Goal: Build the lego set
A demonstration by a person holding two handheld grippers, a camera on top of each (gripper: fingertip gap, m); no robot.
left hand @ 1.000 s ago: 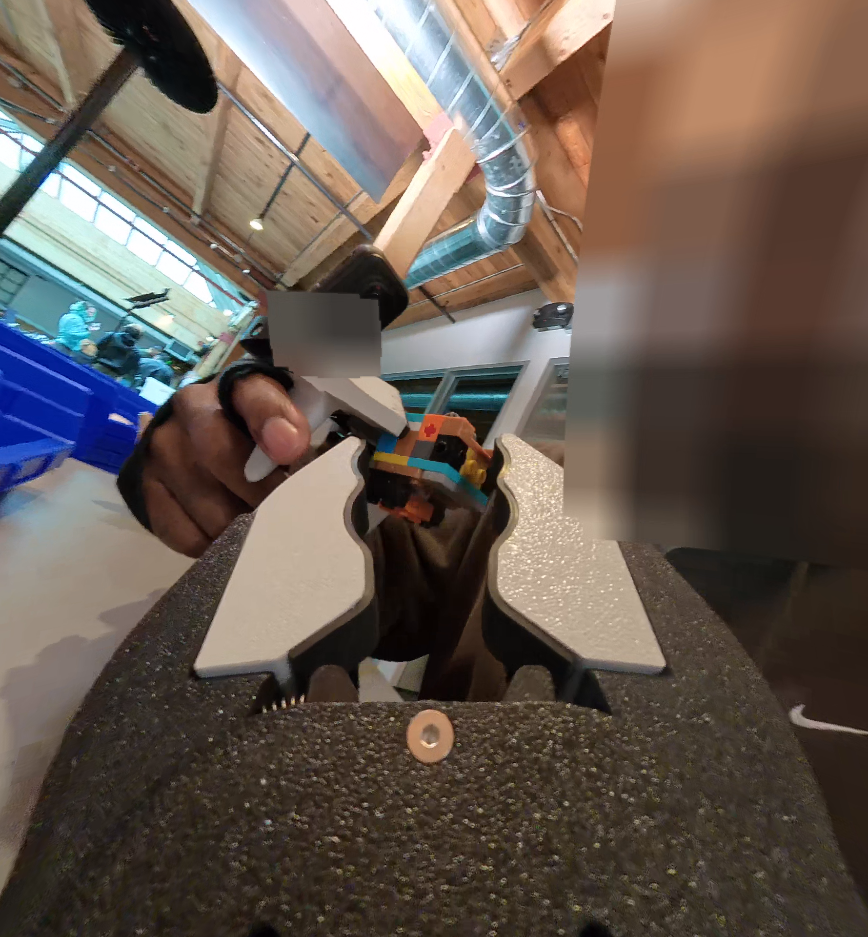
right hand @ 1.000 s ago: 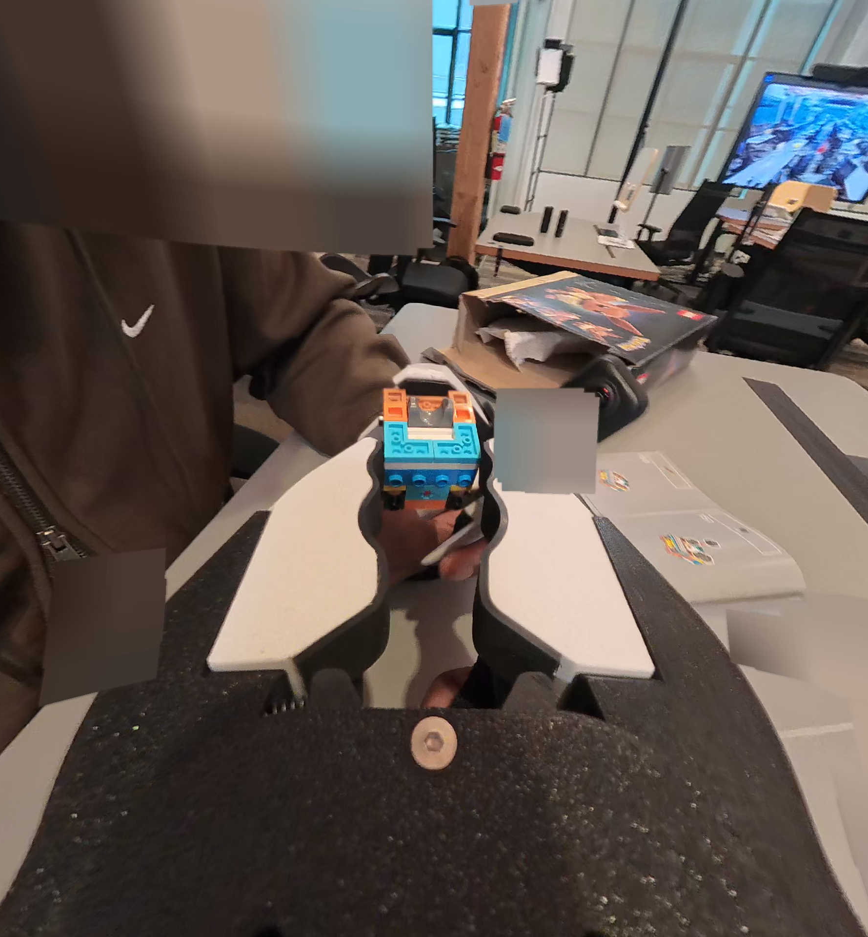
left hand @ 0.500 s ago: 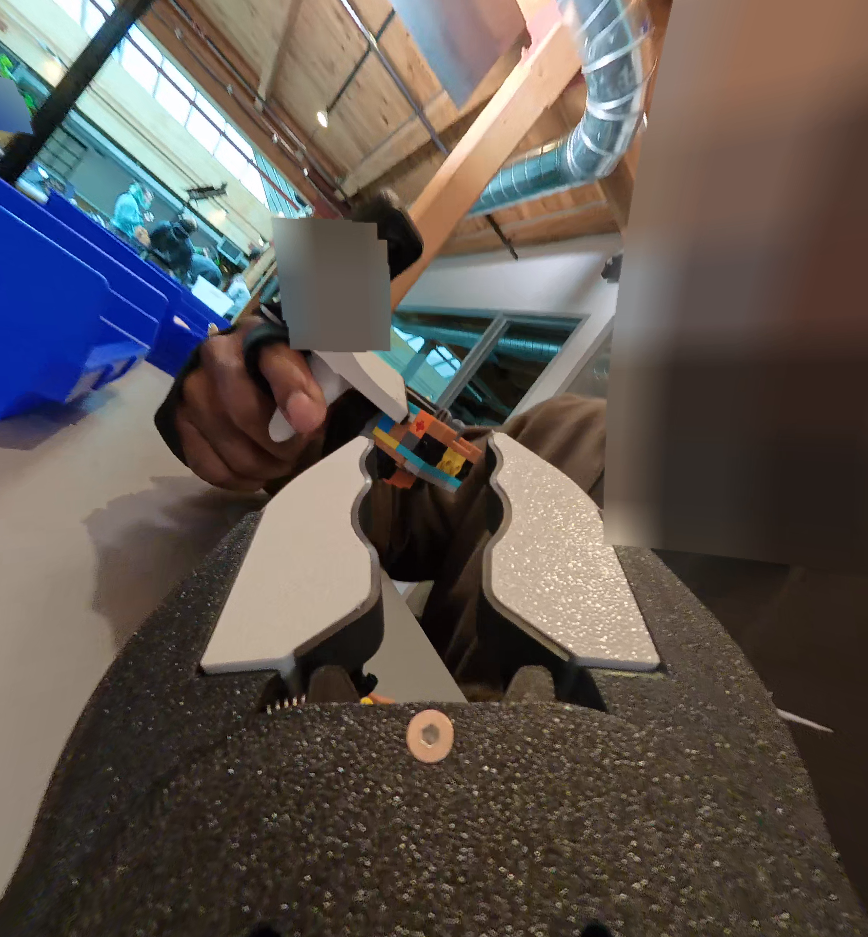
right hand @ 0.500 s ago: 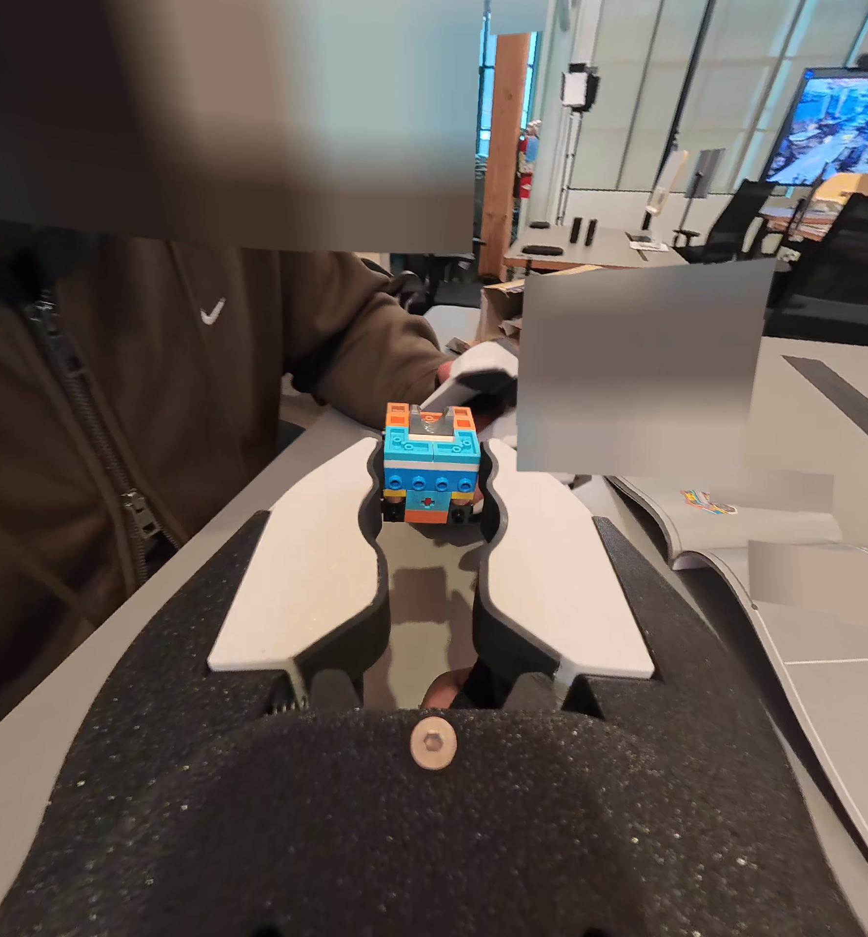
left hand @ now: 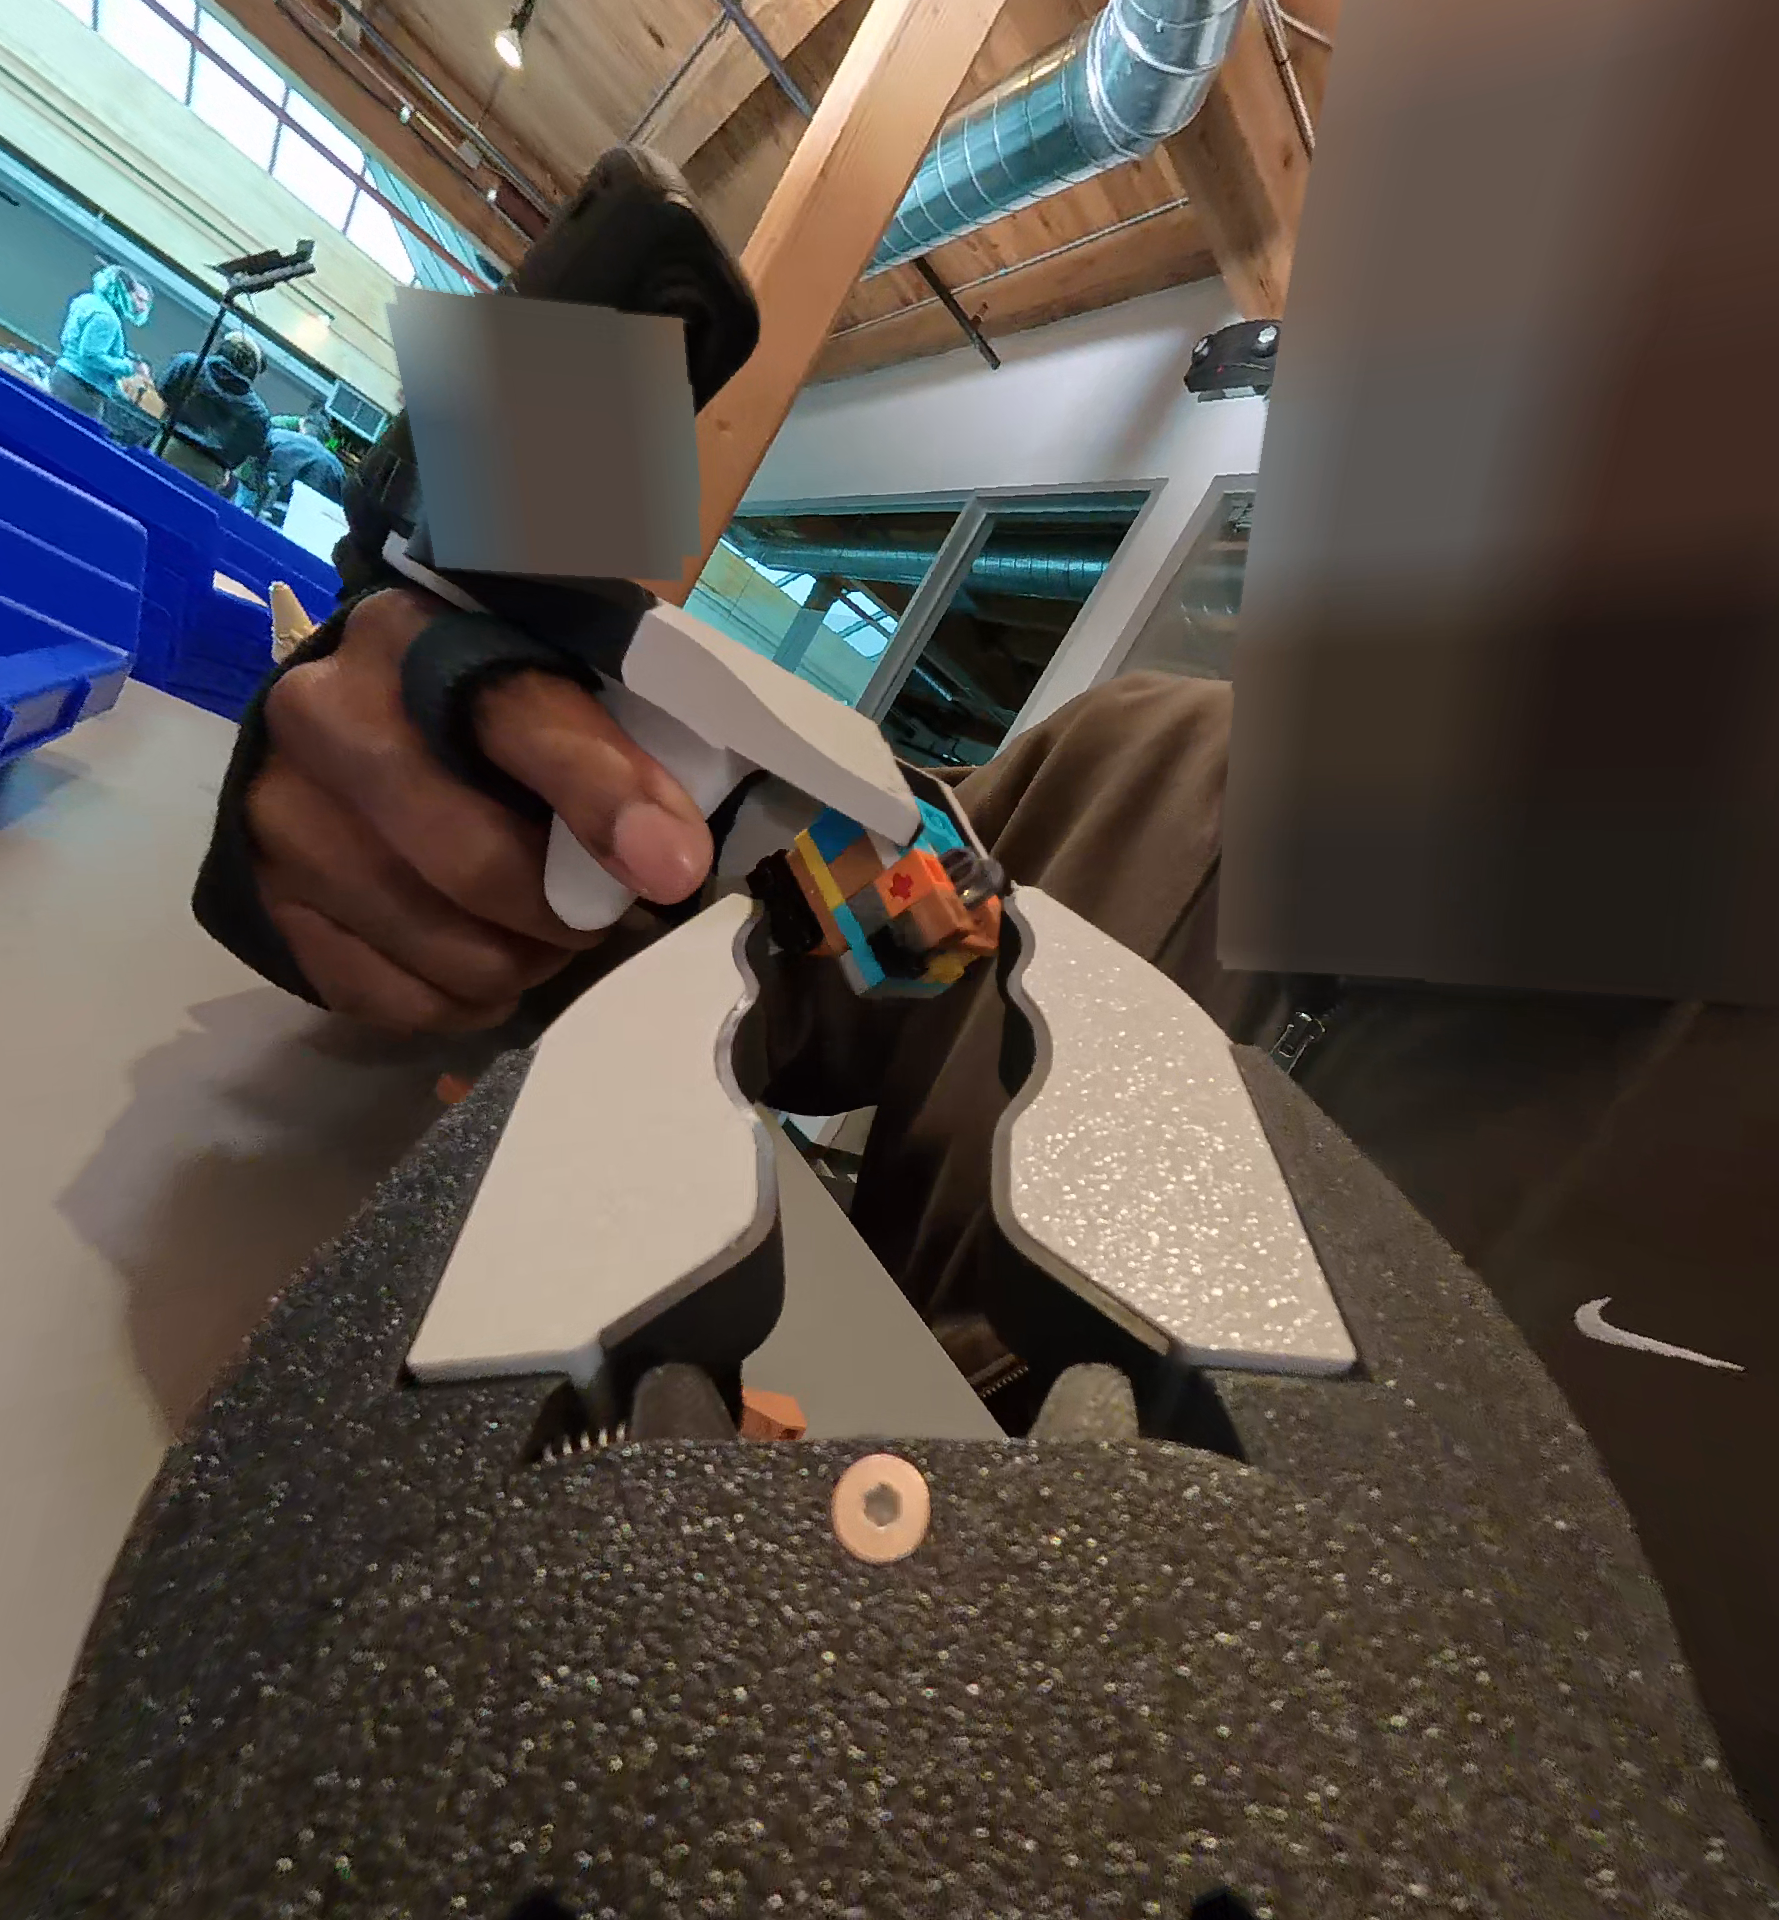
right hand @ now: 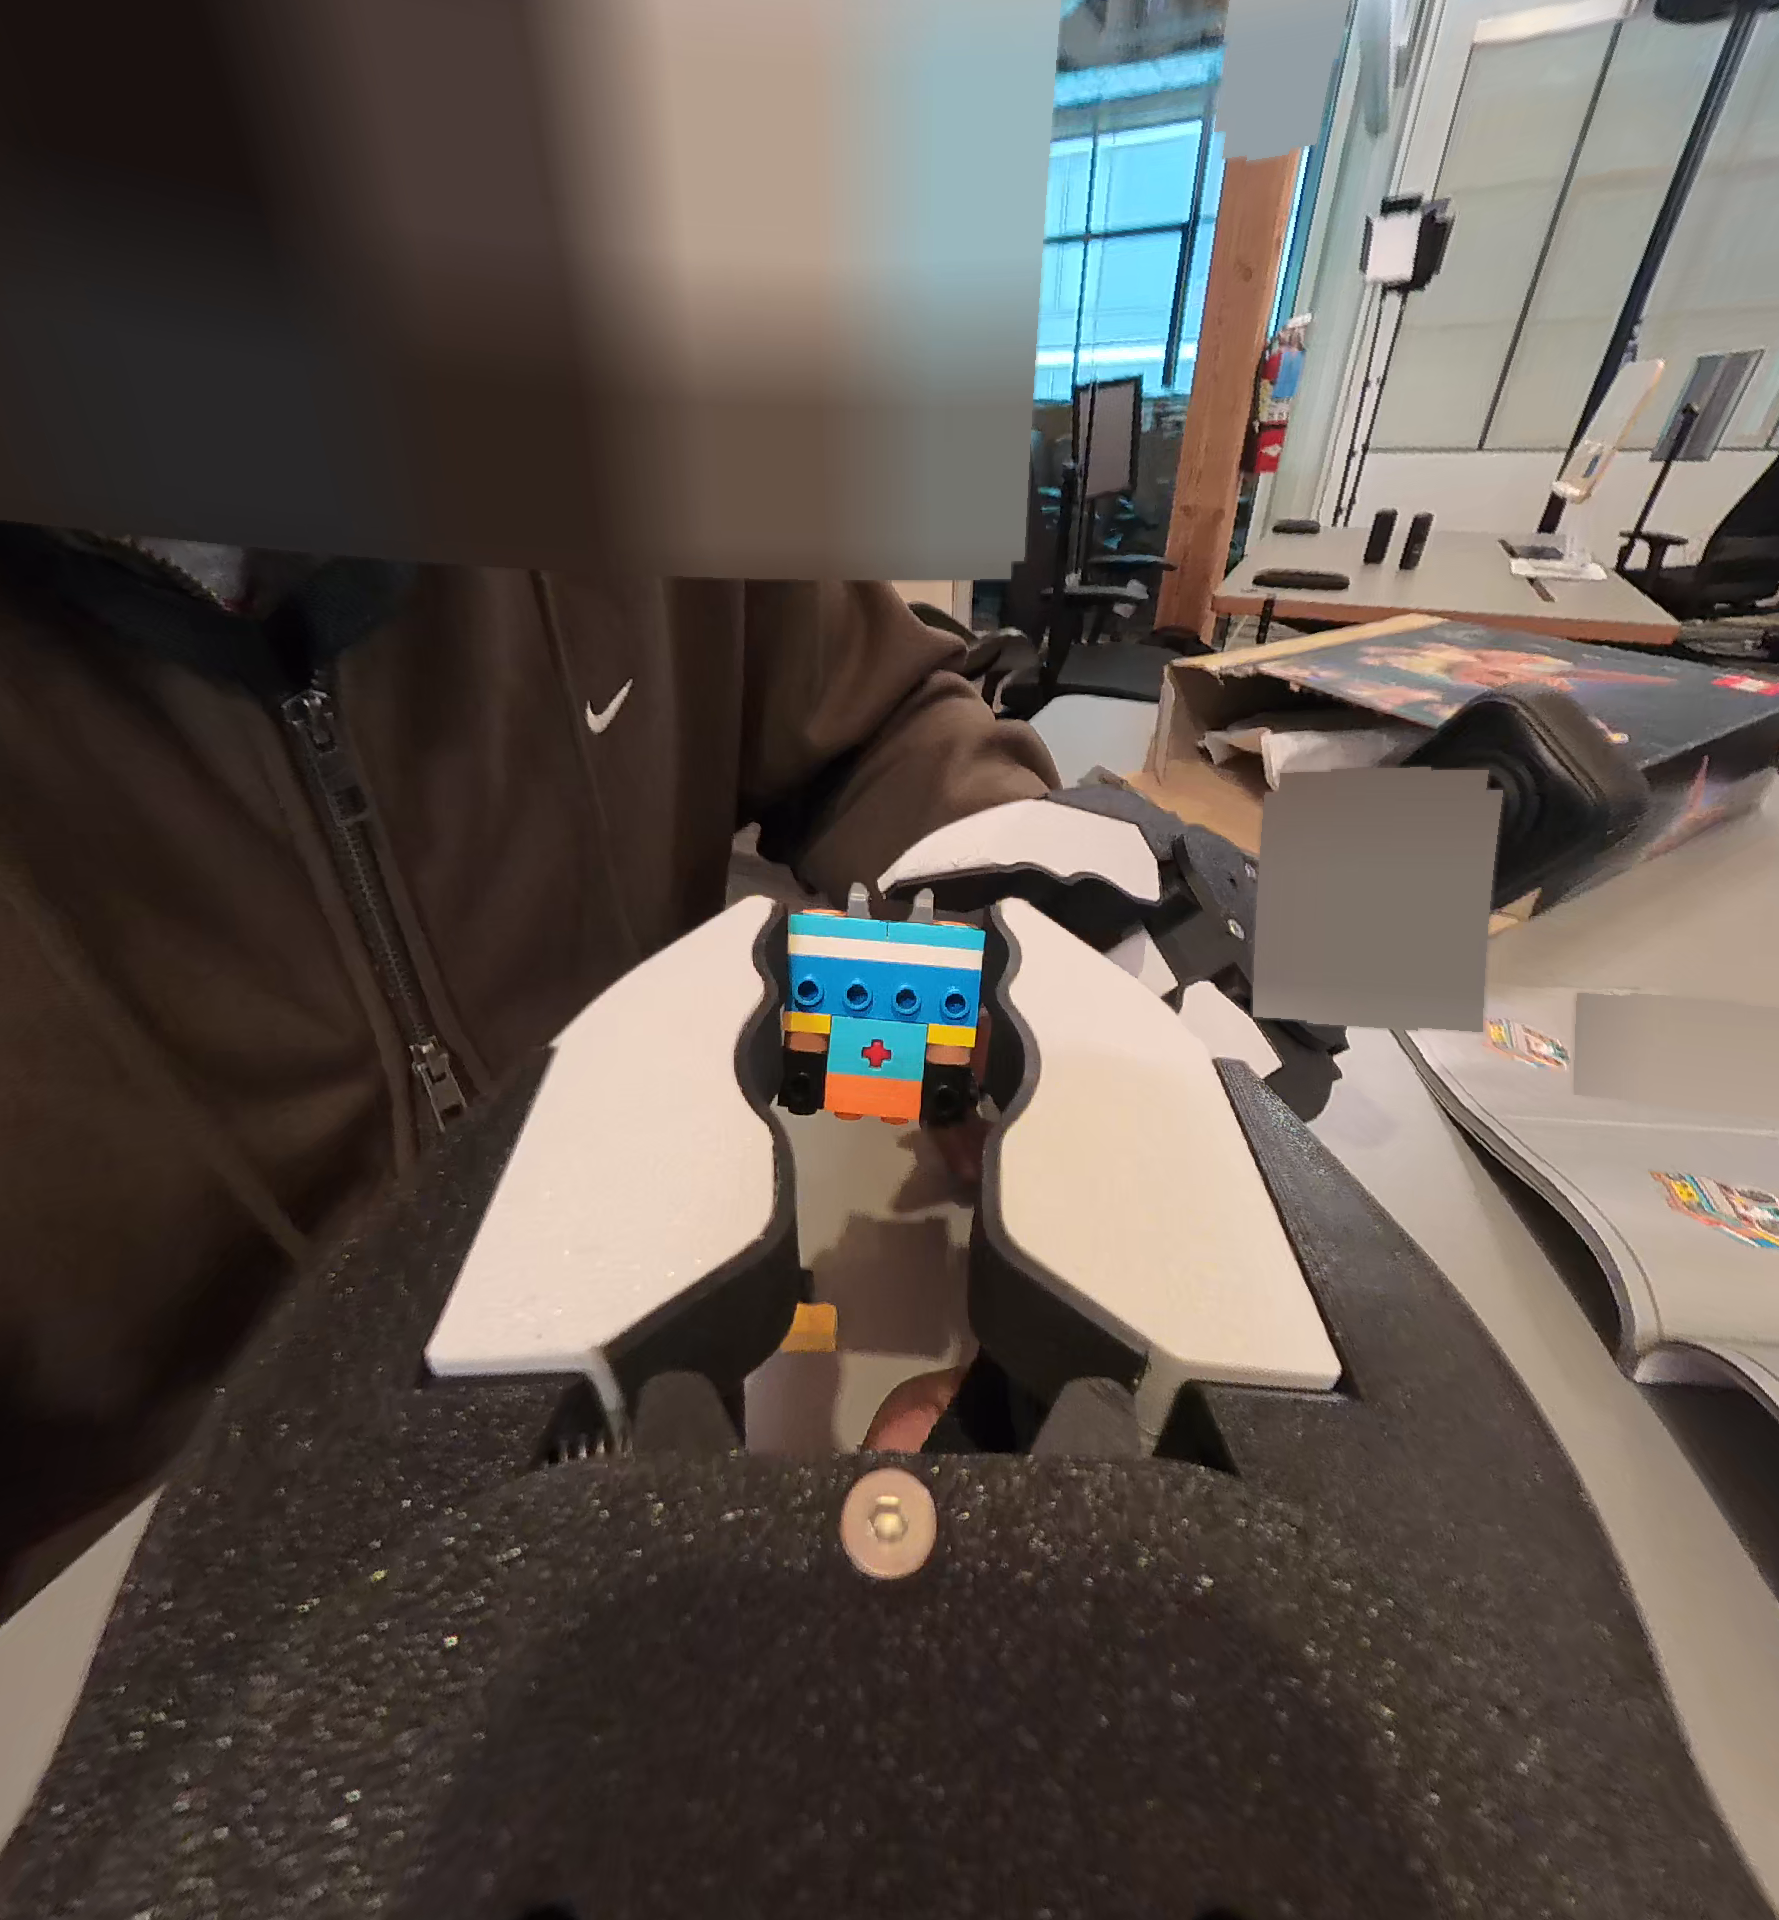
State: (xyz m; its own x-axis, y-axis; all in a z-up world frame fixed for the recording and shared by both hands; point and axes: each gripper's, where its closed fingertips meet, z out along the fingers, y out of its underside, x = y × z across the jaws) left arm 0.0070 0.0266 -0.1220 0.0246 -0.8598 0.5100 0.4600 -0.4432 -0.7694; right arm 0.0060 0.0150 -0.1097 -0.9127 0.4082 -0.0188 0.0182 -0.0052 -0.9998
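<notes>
The right gripper [right hand: 885, 1023] is clenched on a small lego build [right hand: 883, 1013], its two white fingers pressing the block's left and right sides near their tips, well above the grey table [right hand: 1643, 914]. From the right wrist camera the build shows a blue band with a row of studs, a white stripe above it, yellow strips at either side, a light blue panel with a red cross, an orange base and black pieces at the lower corners. In the left wrist camera the same build [left hand: 880, 899] sits tilted between the tips of the left gripper [left hand: 877, 940]; that gripper's fingers stand apart on either side of it, and whether they touch the block cannot be told from this angle. There the right gripper [left hand: 843, 831] comes in from about ten o'clock, gripped by a hand [left hand: 407, 831] in a black fingerless glove with one finger on the white trigger. In the right view the left gripper [right hand: 968, 878] lies just behind the build at about one o'clock. An open instruction booklet [right hand: 1695, 1174] lies on the table at three o'clock, and an opened cardboard set box [right hand: 1436, 675] rests farther back at about two o'clock. Blue bins [left hand: 23, 592] line the table edge at nine o'clock in the left view. The person's brown zip jacket [right hand: 345, 883] fills the space behind the build.
</notes>
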